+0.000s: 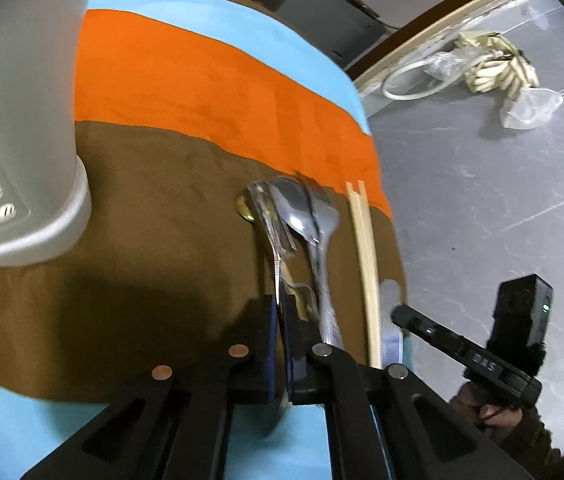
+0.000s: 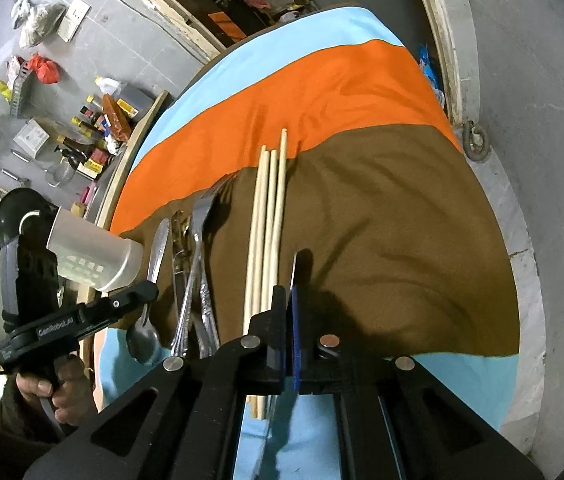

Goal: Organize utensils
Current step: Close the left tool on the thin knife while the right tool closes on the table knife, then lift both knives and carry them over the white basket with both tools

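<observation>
A pile of metal utensils, spoons [image 1: 305, 208] and forks [image 2: 198, 216], lies on the brown band of a striped cloth [image 1: 202, 80]. Wooden chopsticks [image 2: 268, 216] lie beside them; they also show in the left wrist view [image 1: 367, 252]. My left gripper [image 1: 280, 304] is shut on a thin metal utensil [image 1: 278, 268] from the pile. My right gripper [image 2: 287, 292] is shut on a thin flat metal piece [image 2: 293, 268], just right of the chopsticks. A white perforated utensil holder [image 1: 22, 120] stands at the left; it also shows in the right wrist view [image 2: 94, 256].
The cloth [image 2: 361, 92] has blue, orange and brown bands and covers a round table. Grey floor lies beyond the table edge, with plastic bags and gloves [image 1: 493, 64] and bottles and boxes [image 2: 94, 128]. The other hand-held gripper [image 1: 465, 348] shows at the right.
</observation>
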{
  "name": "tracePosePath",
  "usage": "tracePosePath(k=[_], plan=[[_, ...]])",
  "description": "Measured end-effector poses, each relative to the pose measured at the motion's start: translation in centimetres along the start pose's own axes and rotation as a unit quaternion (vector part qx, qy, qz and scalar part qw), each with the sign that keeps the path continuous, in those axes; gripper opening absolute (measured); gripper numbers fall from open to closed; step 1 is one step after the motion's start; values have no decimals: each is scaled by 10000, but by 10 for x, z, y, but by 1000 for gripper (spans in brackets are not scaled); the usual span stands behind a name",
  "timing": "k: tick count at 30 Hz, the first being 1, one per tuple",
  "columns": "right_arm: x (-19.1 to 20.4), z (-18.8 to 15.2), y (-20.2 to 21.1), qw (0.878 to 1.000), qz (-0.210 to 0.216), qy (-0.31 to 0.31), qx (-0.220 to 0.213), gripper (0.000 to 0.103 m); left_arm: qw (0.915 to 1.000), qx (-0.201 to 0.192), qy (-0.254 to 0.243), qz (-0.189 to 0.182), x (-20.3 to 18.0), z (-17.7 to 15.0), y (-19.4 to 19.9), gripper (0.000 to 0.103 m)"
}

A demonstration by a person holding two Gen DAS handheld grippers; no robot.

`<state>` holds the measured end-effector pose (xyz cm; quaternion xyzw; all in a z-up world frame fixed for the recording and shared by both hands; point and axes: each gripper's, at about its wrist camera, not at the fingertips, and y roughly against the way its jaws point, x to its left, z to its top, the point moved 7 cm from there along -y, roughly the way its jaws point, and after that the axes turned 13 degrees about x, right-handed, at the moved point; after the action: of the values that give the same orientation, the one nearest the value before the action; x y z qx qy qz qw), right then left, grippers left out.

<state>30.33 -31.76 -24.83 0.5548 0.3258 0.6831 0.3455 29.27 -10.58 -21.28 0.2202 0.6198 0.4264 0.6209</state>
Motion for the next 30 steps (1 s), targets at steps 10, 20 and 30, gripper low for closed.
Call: tracePosePath(k=[10, 20, 30], plan=[[2, -10, -6, 9968, -772, -182, 100, 6, 9999, 52, -43, 81, 13, -14, 22, 2], [10, -26, 1, 9923, -1017, -691, -140, 1, 9977, 82, -654, -132, 20, -17, 55, 2], [49, -72, 74, 9718, -1331, -806, -1774, 1, 9823, -505, -1724, -529, 3, -18, 121, 2]])
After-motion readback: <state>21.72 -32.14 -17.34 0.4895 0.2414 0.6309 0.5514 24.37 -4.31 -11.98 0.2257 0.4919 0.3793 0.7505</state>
